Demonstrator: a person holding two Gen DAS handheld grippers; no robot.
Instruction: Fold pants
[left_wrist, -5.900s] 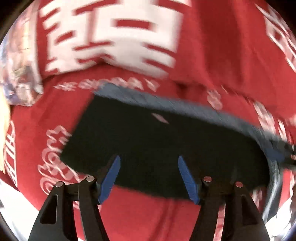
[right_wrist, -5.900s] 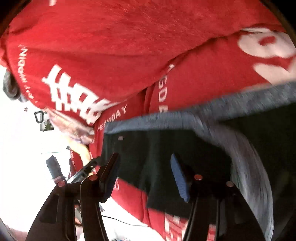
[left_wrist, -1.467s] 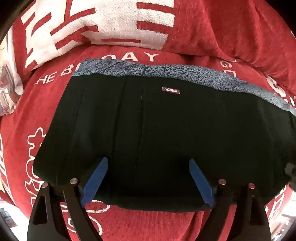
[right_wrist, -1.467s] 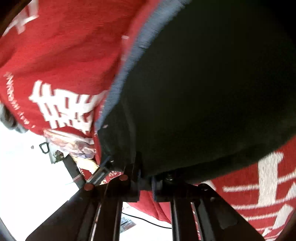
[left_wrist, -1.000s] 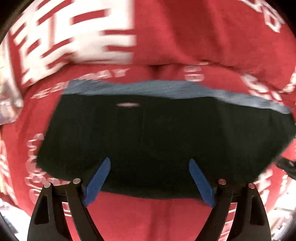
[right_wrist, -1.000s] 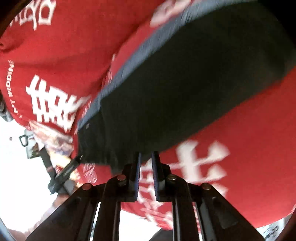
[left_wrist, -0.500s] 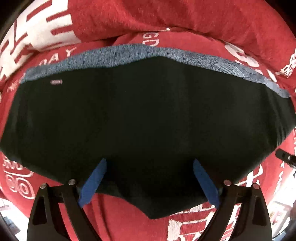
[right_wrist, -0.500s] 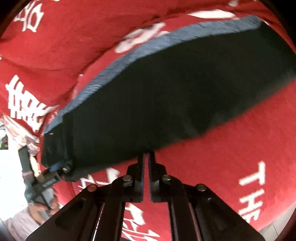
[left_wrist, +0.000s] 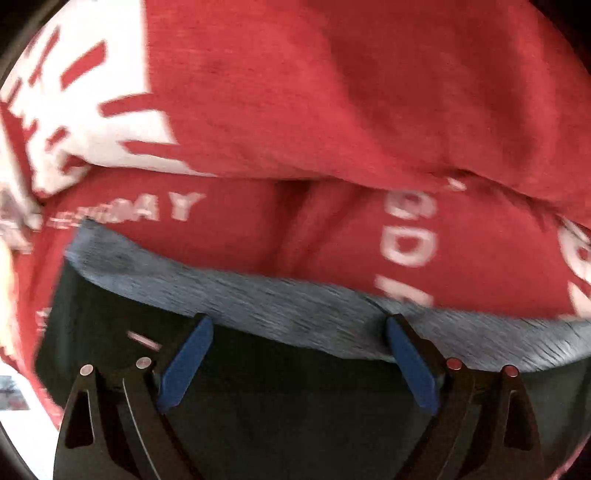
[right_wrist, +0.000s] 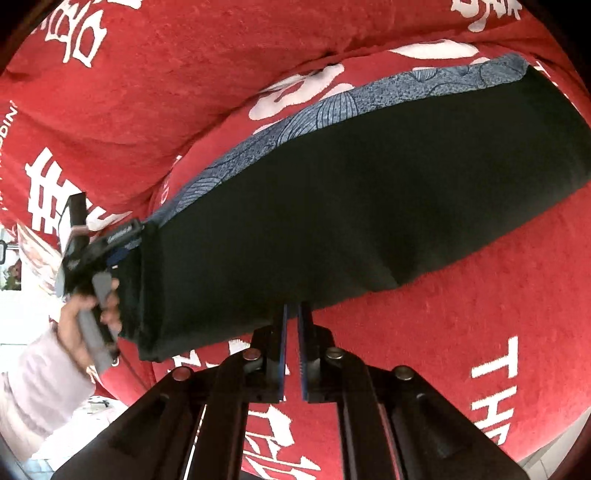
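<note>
Left tool has reached the pants waistband.

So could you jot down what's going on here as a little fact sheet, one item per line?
Garment: black pants with a blue-grey patterned waistband, folded into a long strip
Surface: red cover with white lettering
Left tongs: wide open above the waistband, nothing between them
Right tongs: shut and empty, at the pants' near edge
Person: a hand holds the left tool at the strip's left end
</note>
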